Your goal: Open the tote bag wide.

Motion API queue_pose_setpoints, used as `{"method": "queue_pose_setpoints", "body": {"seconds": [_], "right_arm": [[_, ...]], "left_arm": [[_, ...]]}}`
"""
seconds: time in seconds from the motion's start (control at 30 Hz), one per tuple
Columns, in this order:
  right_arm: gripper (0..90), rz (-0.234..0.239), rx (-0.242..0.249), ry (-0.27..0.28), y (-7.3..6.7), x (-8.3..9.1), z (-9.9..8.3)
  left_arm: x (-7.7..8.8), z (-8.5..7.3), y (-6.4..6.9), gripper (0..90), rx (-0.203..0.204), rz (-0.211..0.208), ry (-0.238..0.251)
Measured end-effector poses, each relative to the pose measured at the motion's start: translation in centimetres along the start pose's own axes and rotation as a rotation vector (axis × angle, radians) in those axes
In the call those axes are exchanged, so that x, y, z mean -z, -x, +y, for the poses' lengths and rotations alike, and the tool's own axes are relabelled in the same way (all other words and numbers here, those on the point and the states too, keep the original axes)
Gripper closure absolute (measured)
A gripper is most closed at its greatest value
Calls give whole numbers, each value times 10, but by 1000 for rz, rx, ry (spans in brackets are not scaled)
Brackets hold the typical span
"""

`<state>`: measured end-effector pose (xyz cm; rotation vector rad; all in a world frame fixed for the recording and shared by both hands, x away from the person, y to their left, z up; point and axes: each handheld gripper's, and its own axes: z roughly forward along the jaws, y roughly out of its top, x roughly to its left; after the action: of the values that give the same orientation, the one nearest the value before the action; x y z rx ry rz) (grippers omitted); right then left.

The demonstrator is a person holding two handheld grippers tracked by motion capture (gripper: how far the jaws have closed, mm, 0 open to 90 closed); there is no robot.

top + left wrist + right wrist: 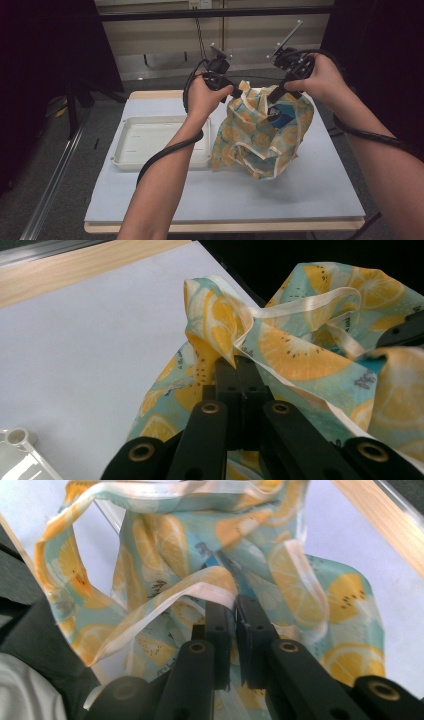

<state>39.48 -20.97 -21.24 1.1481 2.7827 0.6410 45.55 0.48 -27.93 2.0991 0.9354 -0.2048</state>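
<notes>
Beside the lemon-print bag [262, 132], white tray [150, 140].

Both hand-held grippers [235, 90] [277, 97], raised, jaws clamped shut.

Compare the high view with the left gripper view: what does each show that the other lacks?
High view alone: both forearms, the right tool shut on the lemon-print bag, and the whole white tray. Left gripper view alone: up close, the left tool pinching the bag's cream-edged rim. Both: the bag, the pale table cover and some of the tray.
</notes>
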Motion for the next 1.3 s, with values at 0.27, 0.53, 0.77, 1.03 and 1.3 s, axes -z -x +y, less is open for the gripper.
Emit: {"method": "queue_pose_setpoints", "body": {"seconds": [0.27, 0.53, 0.77, 1.03, 1.3], "right_arm": [[900, -24, -102, 79, 25, 16, -11], [900, -49, -138, 23, 45, -2, -27], [900, -39, -155, -10, 51, -15, -42], [900, -45, -176, -14, 51, -17, -52], [900, -55, -175, -35, 46, -21, -52]], "left_arm": [[-1, -2, -7, 900, 4, -1, -22], [-3, -11, -19, 900, 41, 4, -28], [5, -20, -26, 900, 44, 14, -26], [21, -31, -28, 801, 27, 11, 2], [41, -37, -15, 529, 0, -7, 79]]}}
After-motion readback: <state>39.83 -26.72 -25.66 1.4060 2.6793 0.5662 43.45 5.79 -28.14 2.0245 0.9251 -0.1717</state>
